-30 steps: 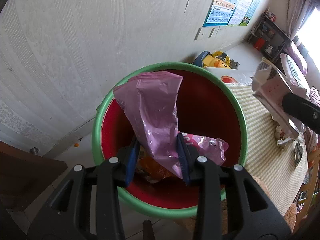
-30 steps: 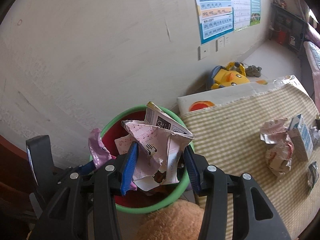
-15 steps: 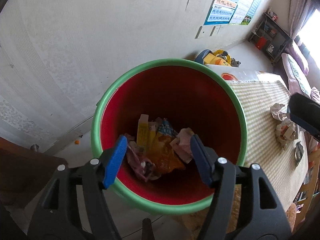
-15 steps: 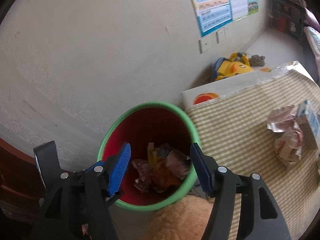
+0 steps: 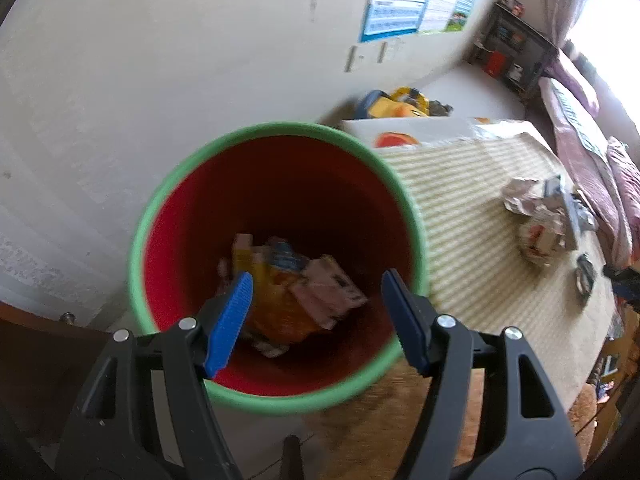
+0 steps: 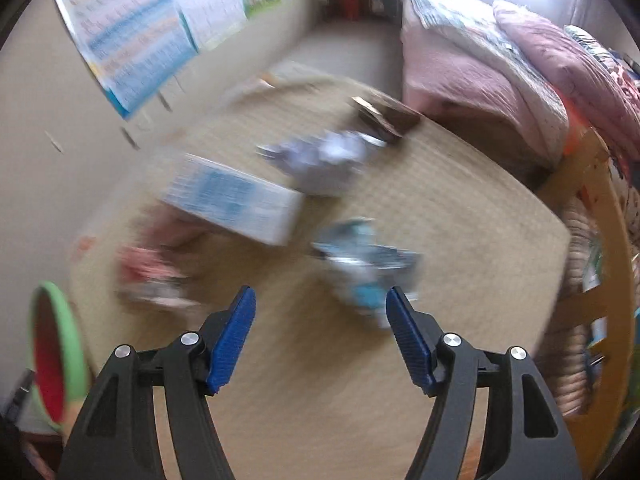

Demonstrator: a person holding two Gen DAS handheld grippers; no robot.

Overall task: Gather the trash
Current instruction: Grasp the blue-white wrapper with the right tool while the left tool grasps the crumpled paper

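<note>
A red bin with a green rim (image 5: 276, 130) stands by the wall, with orange, yellow and pink wrappers (image 5: 280, 300) at its bottom. My left gripper (image 5: 316, 280) hangs open above the bin's mouth, nothing between its fingers. My right gripper (image 6: 320, 296) is over the checked tablecloth (image 6: 460, 208); its jaws are opening and are empty. The right wrist view is blurred by motion. Beyond the right fingertips lie a white and blue carton (image 6: 232, 204), a crumpled silver-blue wrapper (image 6: 368, 264), a grey crumpled wrapper (image 6: 320, 156) and a red-pink wrapper (image 6: 148, 272). The bin (image 6: 60, 344) shows at far left there.
A yellow toy (image 5: 400, 106) and a white box (image 5: 420, 132) sit by the wall behind the table. A bed with pink covers (image 6: 480, 72) runs along the table's far side. A wooden frame (image 6: 600, 240) stands at its right edge. Something brown and furry (image 5: 380, 412) lies below the bin.
The left gripper opened and its pink bag fell into the bin. The right gripper let its pink paper packet drop in too, then swung fast to the right over the table.
</note>
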